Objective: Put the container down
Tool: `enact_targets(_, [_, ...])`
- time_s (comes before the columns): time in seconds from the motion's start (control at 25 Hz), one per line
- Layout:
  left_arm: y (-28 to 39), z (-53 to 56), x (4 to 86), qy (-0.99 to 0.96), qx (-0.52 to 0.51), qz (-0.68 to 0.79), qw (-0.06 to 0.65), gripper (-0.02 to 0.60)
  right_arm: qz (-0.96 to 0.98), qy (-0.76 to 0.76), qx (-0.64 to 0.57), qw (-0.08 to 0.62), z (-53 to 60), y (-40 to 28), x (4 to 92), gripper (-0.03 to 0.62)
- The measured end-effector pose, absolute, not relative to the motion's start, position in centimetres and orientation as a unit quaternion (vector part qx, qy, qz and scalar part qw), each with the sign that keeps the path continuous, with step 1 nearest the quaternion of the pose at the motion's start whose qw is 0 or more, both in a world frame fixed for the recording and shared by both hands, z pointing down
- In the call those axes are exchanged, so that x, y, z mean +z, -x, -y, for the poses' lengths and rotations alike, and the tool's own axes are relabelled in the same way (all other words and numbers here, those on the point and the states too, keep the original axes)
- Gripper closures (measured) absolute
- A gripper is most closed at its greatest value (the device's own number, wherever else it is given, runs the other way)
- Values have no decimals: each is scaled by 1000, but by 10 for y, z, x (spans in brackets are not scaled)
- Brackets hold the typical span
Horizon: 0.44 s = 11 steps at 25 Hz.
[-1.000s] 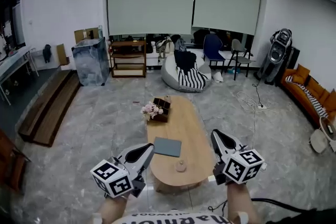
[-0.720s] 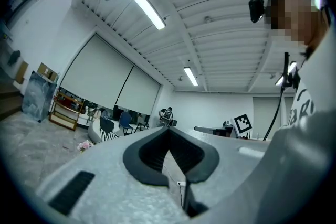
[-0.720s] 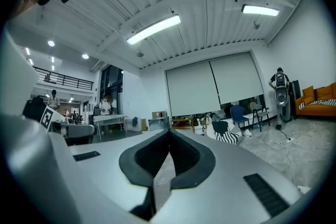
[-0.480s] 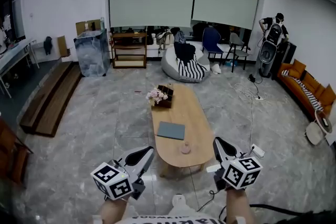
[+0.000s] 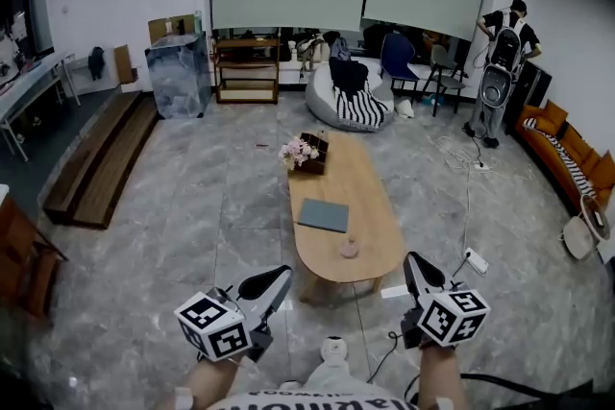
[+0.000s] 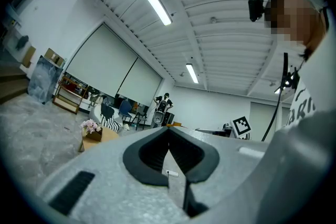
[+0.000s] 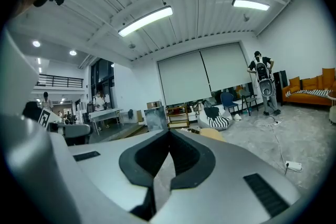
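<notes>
A small pink round container stands on the near end of the oval wooden table, a good step ahead of both grippers. My left gripper is low at the left, over the stone floor; its jaws are shut and hold nothing. In the left gripper view the left gripper's tips meet, pointing up toward the room and ceiling. My right gripper hangs at the right, just off the table's near corner, also shut and empty. In its own view the right gripper's tips are closed together.
On the table lie a grey pad and a box of flowers. A power strip with cable lies on the floor to the right, a white round object by my feet. A person stands at the back right near an orange sofa.
The view has drawn back from the table, which now lies farther ahead. Both grippers stayed shut and low. A person has come into view at the back right.
</notes>
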State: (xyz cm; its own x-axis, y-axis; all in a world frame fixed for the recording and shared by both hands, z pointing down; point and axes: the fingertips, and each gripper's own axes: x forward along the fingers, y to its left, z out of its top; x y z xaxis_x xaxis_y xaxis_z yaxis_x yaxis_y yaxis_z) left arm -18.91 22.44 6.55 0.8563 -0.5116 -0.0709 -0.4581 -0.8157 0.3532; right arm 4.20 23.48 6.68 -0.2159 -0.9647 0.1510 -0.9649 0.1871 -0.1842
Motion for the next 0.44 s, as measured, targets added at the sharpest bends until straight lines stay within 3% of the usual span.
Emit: enact_targets(0.44, [190,-228,50,-948,-97,256,160,566,774,-624,101,25,-240,-35,57,582])
